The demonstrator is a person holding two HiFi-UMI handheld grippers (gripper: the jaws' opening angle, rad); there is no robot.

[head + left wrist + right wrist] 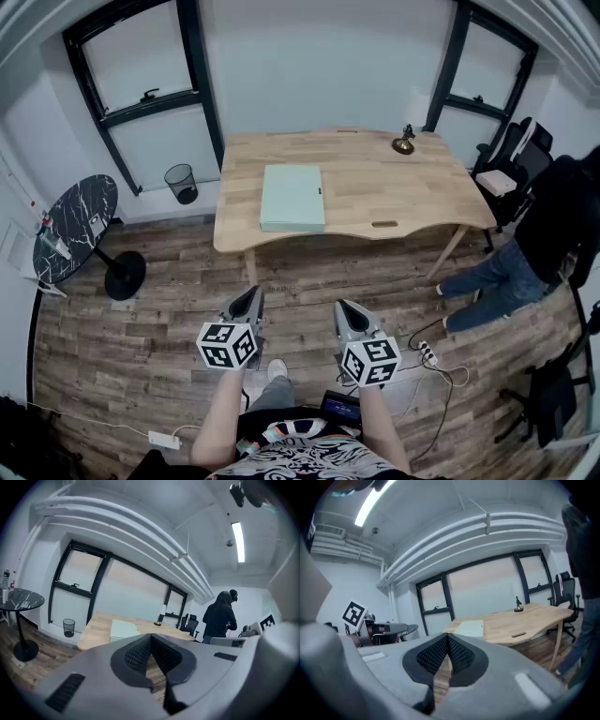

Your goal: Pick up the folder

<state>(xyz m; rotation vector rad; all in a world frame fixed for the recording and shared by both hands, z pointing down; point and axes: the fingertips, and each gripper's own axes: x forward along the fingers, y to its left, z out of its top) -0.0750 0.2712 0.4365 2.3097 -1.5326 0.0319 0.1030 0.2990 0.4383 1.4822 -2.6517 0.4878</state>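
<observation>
The pale green folder (292,197) lies flat on the wooden counter (394,187), in the upper middle of the head view, toward the counter's left end. In the lower middle, over the plank floor (169,281) and well apart from the counter, the left tongs (249,298) and right tongs (343,309) are each pressed together, with nothing between them.

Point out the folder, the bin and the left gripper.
folder (292,197), head view, middle of its cover.
bin (183,190), head view, its mesh wall.
left gripper (251,298), head view, at its closed tips.
</observation>
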